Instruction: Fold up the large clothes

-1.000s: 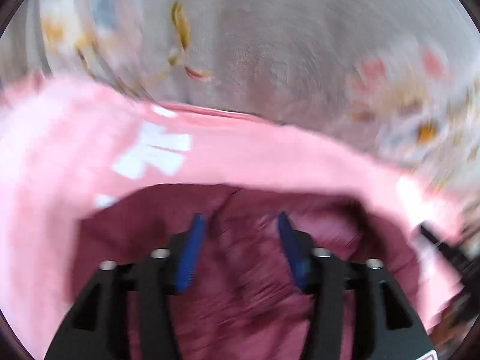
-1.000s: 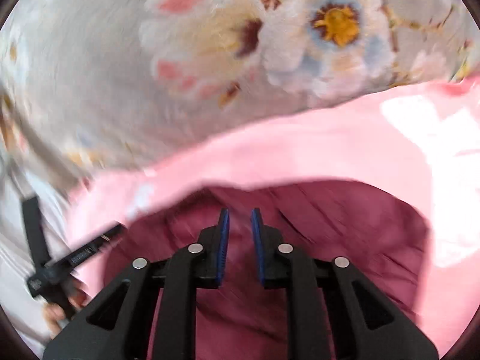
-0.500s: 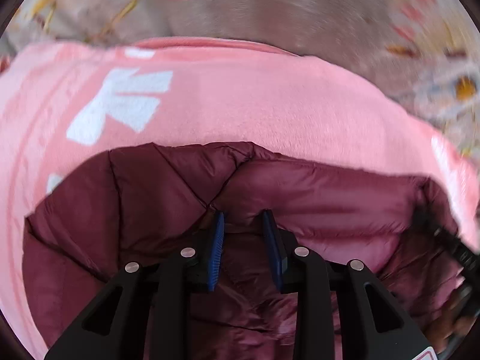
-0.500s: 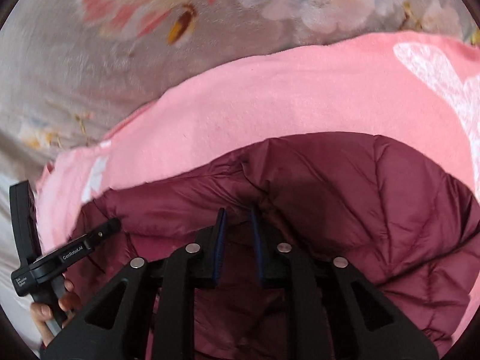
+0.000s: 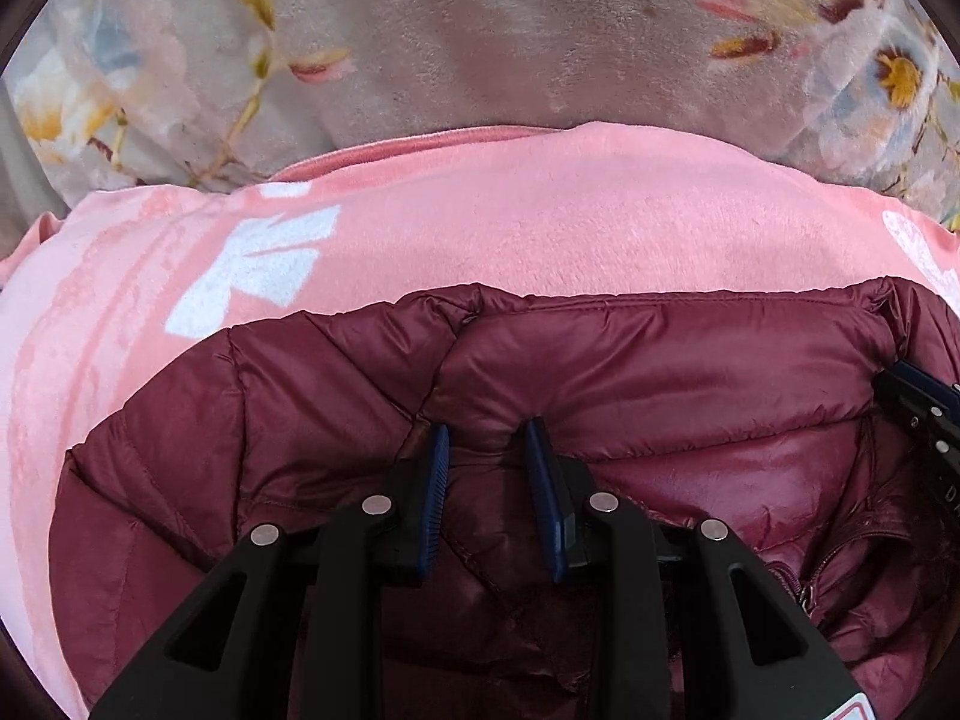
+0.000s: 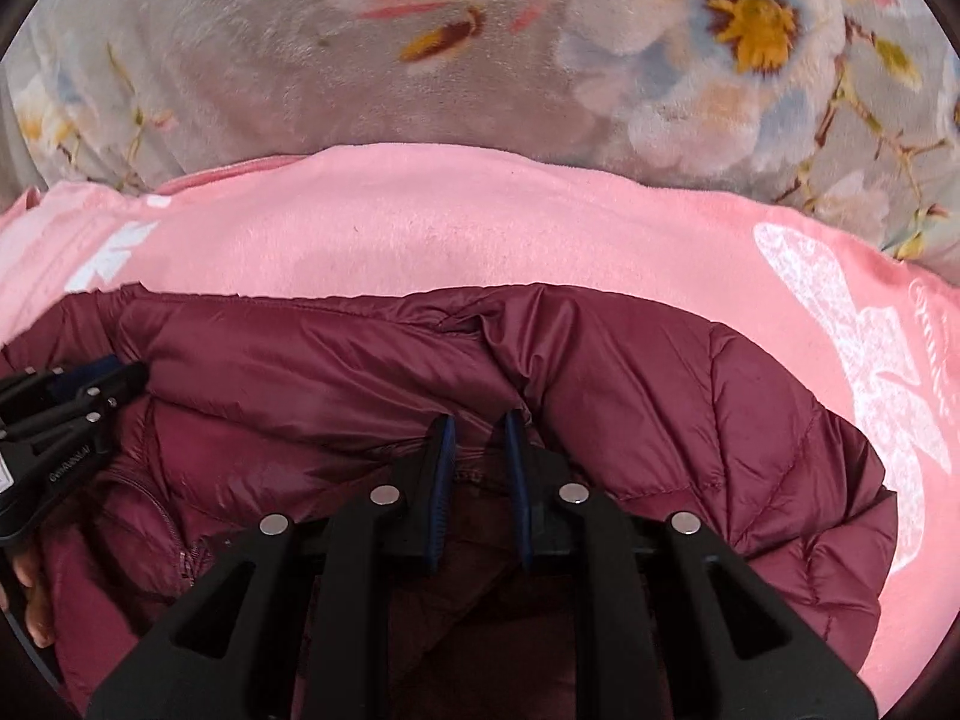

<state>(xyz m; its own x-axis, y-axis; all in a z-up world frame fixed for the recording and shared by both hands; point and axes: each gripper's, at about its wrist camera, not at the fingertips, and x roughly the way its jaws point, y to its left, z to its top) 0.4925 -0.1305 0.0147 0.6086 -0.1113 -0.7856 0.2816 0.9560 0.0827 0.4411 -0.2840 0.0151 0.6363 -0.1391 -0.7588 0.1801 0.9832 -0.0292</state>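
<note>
A maroon quilted puffer jacket [image 5: 660, 360] [image 6: 660, 396] lies on a pink fleece blanket [image 5: 540, 222], collar edge away from me. My left gripper [image 5: 486, 427] is shut on a bunched fold of the jacket just below the collar, on its left side. On the collar's right side, my right gripper [image 6: 478, 418] pinches a fold of the same jacket between narrow jaws. Each gripper shows in the other's view: the right one [image 5: 918, 402] at the far right, the left one [image 6: 72, 396] at the far left with a hand [image 6: 30, 594] behind it.
The pink blanket [image 6: 480, 228] has white printed shapes and rests on a grey floral plush cover [image 5: 480, 30] [image 6: 300, 60] that fills the background. The jacket's zipper [image 5: 804, 588] [image 6: 180, 558] runs open between the two grippers.
Both grippers have come down with the jacket, which now rests on the pink blanket with its collar spread out. The left jaws narrowed onto the fabric. The motion blur is gone.
</note>
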